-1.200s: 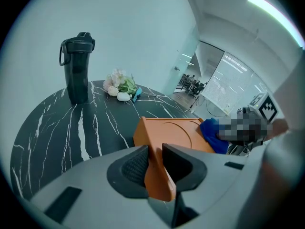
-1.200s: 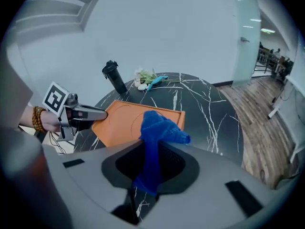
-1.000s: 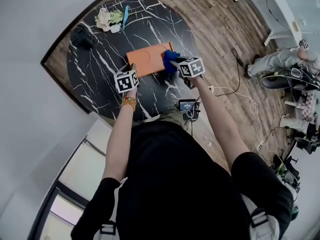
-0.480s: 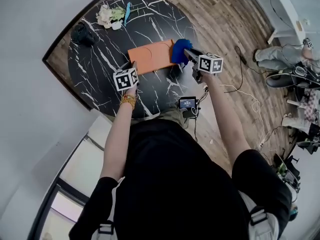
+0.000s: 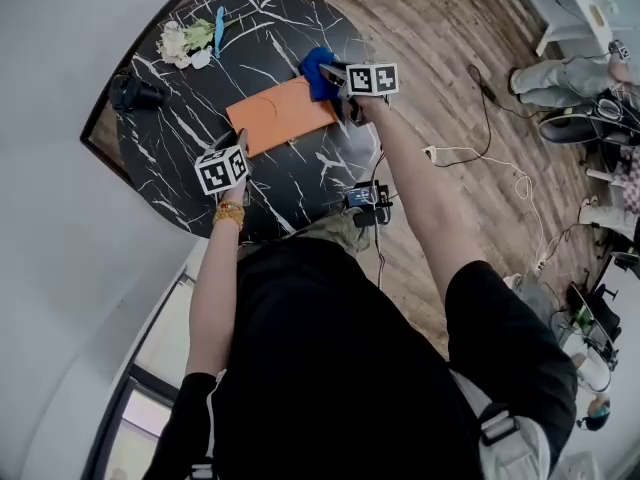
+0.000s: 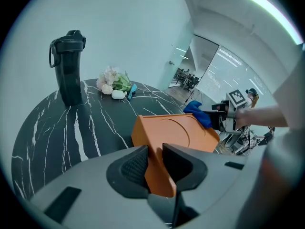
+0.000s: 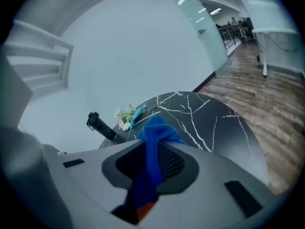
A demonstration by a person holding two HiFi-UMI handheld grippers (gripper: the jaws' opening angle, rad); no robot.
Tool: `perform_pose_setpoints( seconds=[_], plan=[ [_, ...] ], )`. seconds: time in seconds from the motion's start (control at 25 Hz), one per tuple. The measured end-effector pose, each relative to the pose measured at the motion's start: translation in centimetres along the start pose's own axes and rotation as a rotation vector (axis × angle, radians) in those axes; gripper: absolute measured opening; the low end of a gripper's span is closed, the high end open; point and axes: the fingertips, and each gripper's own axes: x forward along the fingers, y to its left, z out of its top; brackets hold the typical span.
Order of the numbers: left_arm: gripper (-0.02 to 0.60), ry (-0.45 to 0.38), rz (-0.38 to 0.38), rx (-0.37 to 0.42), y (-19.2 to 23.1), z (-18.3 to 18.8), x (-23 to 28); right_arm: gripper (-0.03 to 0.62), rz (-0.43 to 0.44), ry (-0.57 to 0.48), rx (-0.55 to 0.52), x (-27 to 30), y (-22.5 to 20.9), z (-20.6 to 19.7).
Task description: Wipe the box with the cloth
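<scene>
Two grippers worked over round black marble table. Orange box lay flat near table's middle. Left gripper clamped on box corner nearest table's front-left edge; jaws had just eased a little wider, pads touching both sides of corner. Right gripper squeezed tight on blue cloth. Cloth bunched up between jaws, sat on box end toward table's right rim. Black bottle stood upright by table's far-left edge. Small bunch of flowers lay near table's far edge.
</scene>
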Motion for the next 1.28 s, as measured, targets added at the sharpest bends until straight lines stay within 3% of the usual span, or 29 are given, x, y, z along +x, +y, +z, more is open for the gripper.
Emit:
perform_pose_setpoints(
  seconds=[0.2, 0.32, 0.68, 0.88, 1.08, 1.28],
  plan=[
    [0.097, 0.000, -0.007, -0.009, 0.2, 0.0, -0.2, 0.061, 0.089, -0.024, 0.208, -1.1, -0.7, -2.2],
    [0.097, 0.008, -0.001, 0.029, 0.2, 0.0, -0.2, 0.060, 0.148, -0.045, 0.290, -2.1, -0.5, -3.8],
    [0.095, 0.006, -0.009, 0.045, 0.3, 0.0, -0.4, 0.060, 0.166, -0.125, 0.354, -5.3, 0.6, -7.5],
    [0.092, -0.010, -0.006, 0.021, 0.5, 0.0, -0.4, 0.060, 0.114, -0.186, 0.328, -7.1, 1.7, -8.4],
    [0.091, -0.018, -0.032, -0.046, 0.8, -0.2, -0.5, 0.060, -0.033, -0.283, 0.244, -8.5, 2.8, -9.1],
    [0.090, -0.025, -0.055, -0.070, 0.0, -0.6, 0.3, 0.060, -0.157, -0.407, 0.346, -10.7, 2.6, -10.4]
  ],
)
